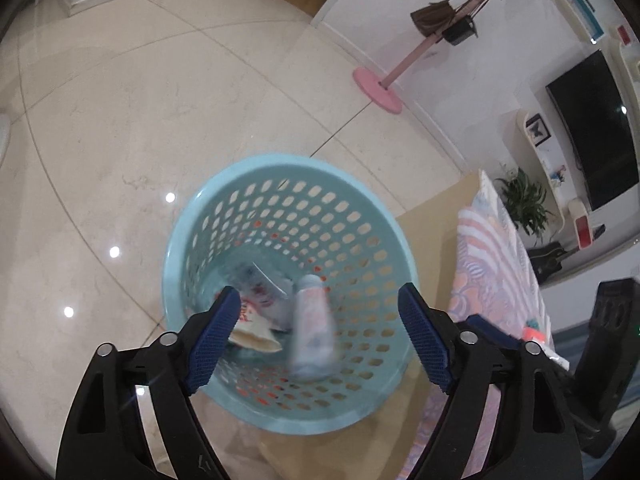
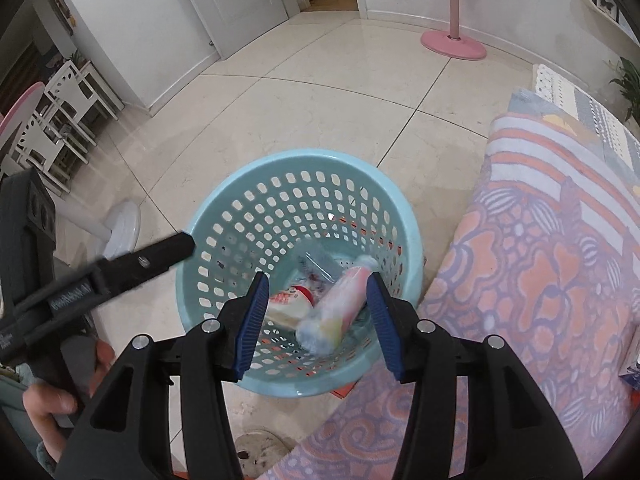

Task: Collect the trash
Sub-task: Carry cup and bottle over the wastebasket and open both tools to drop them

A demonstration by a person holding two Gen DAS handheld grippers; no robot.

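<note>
The trash is in the basket (image 1: 362,408): a blurred pale bottle (image 1: 312,328) lies tilted against a flat snack wrapper (image 1: 256,330) and a clear plastic piece (image 1: 256,280) near the bottom. In my right view the bottle (image 2: 340,308) shows pink and yellow on its wrap, and its smear suggests it is tumbling or only just settling. The light blue perforated basket (image 2: 224,204) stands on the tiled floor (image 1: 120,120), just beside a bed or sofa draped in a patterned orange and lilac cover (image 2: 540,260).

My left claw (image 1: 320,340) hangs over the basket mouth, jaws spread wide with nothing between the pads. My right claw (image 2: 316,320) is over it too, jaws parted; the bottle sits in line between them, but it looks to be down in the basket and clear of the pads, so I read that claw as released as well. From the right view my left claw (image 2: 188,246) reaches in just at the rim, and my hand (image 2: 48,396) grips its handle.

I judge this the drop-off step, finished for these pieces. Next I would lift both claws clear of the rim without nudging the basket, then search the floor and the cover for more litter. None shows plainly from here.
</note>
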